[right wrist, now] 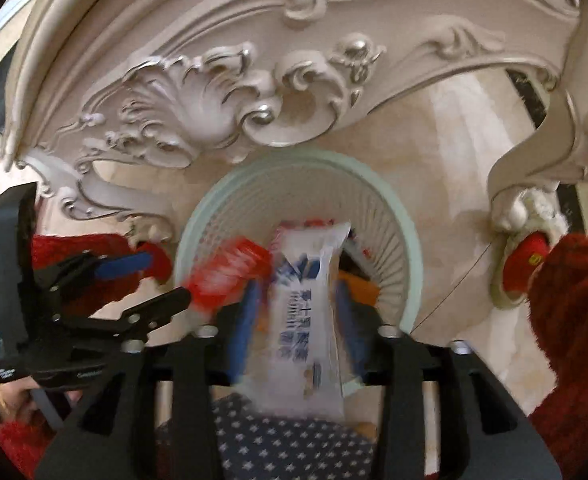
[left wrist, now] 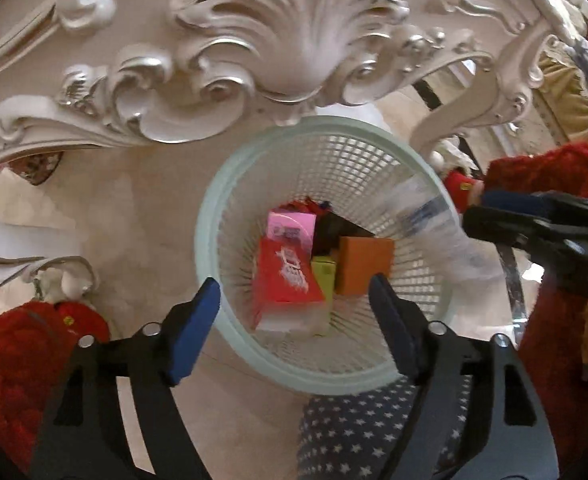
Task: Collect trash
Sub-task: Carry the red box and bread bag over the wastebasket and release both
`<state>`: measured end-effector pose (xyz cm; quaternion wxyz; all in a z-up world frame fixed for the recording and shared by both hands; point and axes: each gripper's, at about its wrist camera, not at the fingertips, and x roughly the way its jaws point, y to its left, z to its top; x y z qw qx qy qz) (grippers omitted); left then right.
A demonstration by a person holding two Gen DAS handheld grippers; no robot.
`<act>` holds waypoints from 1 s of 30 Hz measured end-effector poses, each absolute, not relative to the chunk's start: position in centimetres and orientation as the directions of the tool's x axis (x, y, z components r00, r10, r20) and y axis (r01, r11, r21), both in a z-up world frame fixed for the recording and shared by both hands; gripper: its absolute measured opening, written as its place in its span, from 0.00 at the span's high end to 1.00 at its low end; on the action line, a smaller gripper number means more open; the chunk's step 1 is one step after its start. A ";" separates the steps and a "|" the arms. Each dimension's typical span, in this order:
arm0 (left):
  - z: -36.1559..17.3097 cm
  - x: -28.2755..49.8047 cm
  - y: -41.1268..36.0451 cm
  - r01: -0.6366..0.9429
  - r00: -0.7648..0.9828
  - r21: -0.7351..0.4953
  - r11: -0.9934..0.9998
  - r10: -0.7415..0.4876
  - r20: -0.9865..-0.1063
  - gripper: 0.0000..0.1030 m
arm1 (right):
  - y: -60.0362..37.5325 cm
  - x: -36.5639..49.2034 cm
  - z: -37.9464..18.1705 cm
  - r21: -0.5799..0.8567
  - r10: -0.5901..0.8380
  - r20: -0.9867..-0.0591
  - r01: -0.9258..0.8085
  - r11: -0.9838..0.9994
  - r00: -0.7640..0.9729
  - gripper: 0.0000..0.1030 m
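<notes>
Two tools over basket (left wrist: 209,216); left tool (left wrist: 294,308) spread, empty; right tool (right wrist: 300,316) pinches white packet (right wrist: 314,312).

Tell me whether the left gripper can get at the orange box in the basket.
Probably yes: the left gripper is open above the basket, and the orange box lies uncovered on top.

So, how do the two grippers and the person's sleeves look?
Both the left gripper and the right gripper have black angular frames with silver bolts and blue-padded jaws. The person's sleeves are fuzzy red knit. No cables show.
</notes>
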<state>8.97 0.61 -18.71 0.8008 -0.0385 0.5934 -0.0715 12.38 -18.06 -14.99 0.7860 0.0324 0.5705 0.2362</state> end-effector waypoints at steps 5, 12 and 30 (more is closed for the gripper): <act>-20.3 9.0 1.3 0.048 0.264 -0.107 0.993 -0.116 -0.958 0.27 | -19.9 13.2 -17.6 0.306 0.362 -0.905 -0.249 0.919 0.224 0.17; -20.4 8.9 0.9 0.063 0.275 -0.108 0.992 -0.122 -0.954 0.27 | -20.6 13.3 -18.2 0.315 0.356 -0.909 -0.203 0.927 0.217 0.17; -19.7 8.9 0.3 0.077 0.315 -0.050 0.996 -0.072 -0.946 0.27 | -20.3 12.8 -18.3 0.306 0.349 -0.911 -0.209 0.929 0.219 0.17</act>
